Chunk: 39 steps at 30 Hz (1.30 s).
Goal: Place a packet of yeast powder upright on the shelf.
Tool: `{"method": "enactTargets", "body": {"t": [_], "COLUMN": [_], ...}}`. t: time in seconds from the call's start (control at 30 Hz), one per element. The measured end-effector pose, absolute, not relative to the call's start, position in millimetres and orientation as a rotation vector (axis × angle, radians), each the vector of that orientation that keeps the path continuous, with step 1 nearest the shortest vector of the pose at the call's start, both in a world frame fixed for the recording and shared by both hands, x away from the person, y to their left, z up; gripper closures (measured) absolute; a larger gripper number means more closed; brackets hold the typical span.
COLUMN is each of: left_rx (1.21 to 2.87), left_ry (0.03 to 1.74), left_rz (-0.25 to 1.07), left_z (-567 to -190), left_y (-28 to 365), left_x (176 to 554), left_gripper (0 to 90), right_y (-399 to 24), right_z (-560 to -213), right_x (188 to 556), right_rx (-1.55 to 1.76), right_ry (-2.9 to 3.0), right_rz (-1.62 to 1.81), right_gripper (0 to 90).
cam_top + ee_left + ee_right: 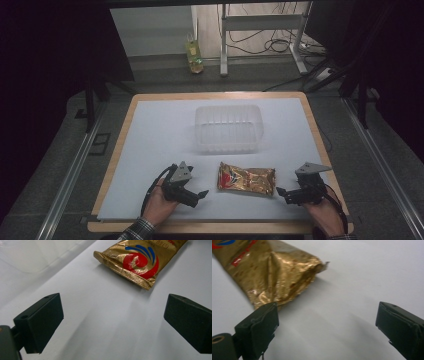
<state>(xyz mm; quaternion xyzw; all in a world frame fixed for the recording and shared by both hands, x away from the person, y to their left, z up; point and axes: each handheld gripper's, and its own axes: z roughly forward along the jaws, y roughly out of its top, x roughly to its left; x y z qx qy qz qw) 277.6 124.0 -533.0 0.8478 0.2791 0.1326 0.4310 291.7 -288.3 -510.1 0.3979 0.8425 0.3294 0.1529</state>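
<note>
A gold foil snack packet (246,179) with a red and blue swirl lies flat on the white table sheet (160,140), near the front. My left gripper (202,193) rests just left of it, open, with the packet (140,261) ahead of its jaws and a gap of bare sheet between. On the packet's other side, my right gripper (280,191) is open too. Its left jaw sits close to the crumpled end of the packet (274,275). Nothing lies between either pair of jaws.
A clear plastic tub (229,127) stands behind the packet at mid table, and its edge shows as a clear wall (30,255) in the left gripper view. Beyond the table are a yellow bottle (193,56), a metal frame (262,30) and cables on the floor.
</note>
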Motion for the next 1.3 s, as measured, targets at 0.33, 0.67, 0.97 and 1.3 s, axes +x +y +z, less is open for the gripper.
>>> {"method": "enactTargets", "body": {"t": [0.33,0.67,0.97,1.3], "left_rx": [2.105,2.103,2.098,2.070], "left_ry": [0.706,0.724,0.706,0.669], "left_rz": [0.309,0.303,0.268,0.262], "left_z": [-532.3,-532.0,-527.5,-517.4], "left_y": [121.9,121.0,119.2,115.2], "left_x": [279.1,281.1,282.0,283.6], "left_gripper": [1.0,1.6,2.5,21.3], "right_y": [-285.3,-285.5,-285.0,-285.3], "right_z": [-512.4,-513.1,-513.8,-514.1], "right_x": [289.9,289.9,289.9,290.1], "right_rx": [1.068,1.072,1.073,1.076], "right_ry": [2.433,2.435,2.441,2.443], "right_rz": [0.896,0.896,0.887,0.883], "right_gripper": [0.5,0.5,0.5,0.5]}}
